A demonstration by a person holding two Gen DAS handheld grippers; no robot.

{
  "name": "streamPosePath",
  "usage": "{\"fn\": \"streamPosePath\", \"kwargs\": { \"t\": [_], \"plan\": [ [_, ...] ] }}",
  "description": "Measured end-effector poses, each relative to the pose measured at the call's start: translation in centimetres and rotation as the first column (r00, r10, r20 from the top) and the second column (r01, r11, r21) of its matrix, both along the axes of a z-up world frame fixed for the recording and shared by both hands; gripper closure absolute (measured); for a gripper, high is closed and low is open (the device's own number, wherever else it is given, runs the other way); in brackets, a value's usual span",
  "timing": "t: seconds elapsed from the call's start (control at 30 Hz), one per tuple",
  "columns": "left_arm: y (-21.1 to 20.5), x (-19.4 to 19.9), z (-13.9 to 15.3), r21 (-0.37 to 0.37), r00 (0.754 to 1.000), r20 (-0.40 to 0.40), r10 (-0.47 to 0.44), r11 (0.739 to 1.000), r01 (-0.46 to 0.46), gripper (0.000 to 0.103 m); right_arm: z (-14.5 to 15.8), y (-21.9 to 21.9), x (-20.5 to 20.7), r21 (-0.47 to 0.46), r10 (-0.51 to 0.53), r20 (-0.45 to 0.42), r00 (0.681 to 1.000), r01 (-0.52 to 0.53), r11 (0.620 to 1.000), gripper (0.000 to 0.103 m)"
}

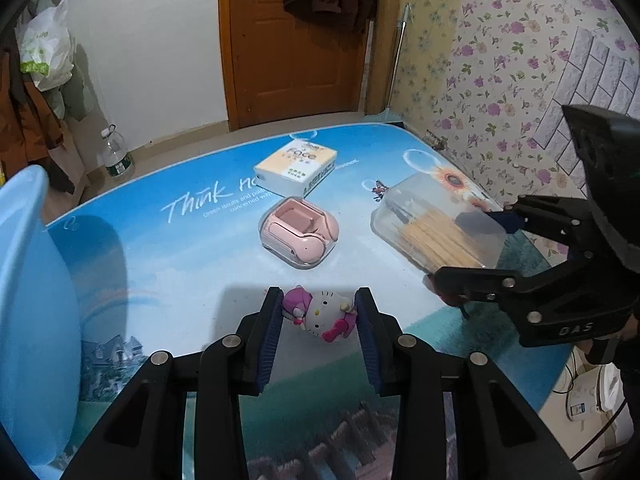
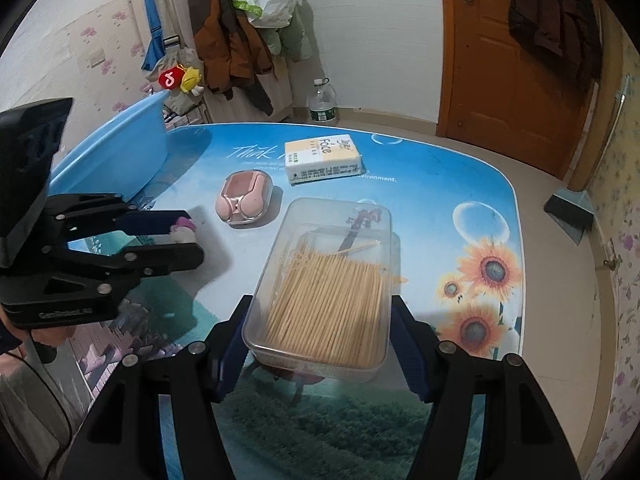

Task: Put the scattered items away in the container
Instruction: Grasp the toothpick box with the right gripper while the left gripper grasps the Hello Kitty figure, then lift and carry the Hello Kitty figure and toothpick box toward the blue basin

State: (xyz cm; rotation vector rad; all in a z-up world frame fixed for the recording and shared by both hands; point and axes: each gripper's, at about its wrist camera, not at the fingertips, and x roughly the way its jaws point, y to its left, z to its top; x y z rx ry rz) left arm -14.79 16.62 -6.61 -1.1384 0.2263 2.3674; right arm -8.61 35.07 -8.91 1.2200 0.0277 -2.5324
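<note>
Left gripper (image 1: 318, 320): my pads sit narrow on either side of the cat toy (image 1: 320, 314), touching it, so I log it as gripped. Toy lies on its side on the table (image 1: 168, 280), long axis running pad to pad.

Right gripper (image 2: 320, 340): jaws wide, clamped across the short sides of the toothpick box (image 2: 324, 284), its long axis pointing away from me.

Basin (image 1: 28, 300) stands just beside my left hand, on its outer side; the right is farther off. Judgement: left goes first, carrying sideways. Earbud case (image 1: 298, 234) and tissue pack (image 1: 296, 170) lie beyond, untouched.
</note>
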Motion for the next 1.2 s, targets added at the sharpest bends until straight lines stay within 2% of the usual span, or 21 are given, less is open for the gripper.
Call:
{"fn": "streamPosePath", "kwargs": {
  "t": [0.37,0.53,0.83,1.2],
  "plan": [
    [-2.8,2.9,2.4,0.033,0.998,-0.048,0.047,0.998,-0.045,0.069,0.9,-2.0,3.5,-0.004,-0.056,-0.012,0.998,0.056,0.998,0.037],
    [-4.0,5.6,3.1,0.015,0.994,-0.094,0.057,0.998,-0.056,0.069,1.2,-3.2,6.3,-0.017,-0.109,-0.032,0.994,0.109,0.994,0.037],
    [-7.5,10.3,1.9,0.018,0.991,-0.083,0.101,0.995,-0.1,0.069,1.9,-7.0,10.0,-0.015,-0.157,-0.047,0.987,0.156,0.988,0.037],
    [-14.0,12.5,1.6,0.043,0.965,-0.091,0.246,0.969,-0.243,0.069,2.2,-10.1,11.6,0.027,-0.232,-0.047,0.971,0.234,0.972,0.037]
  ]
}}
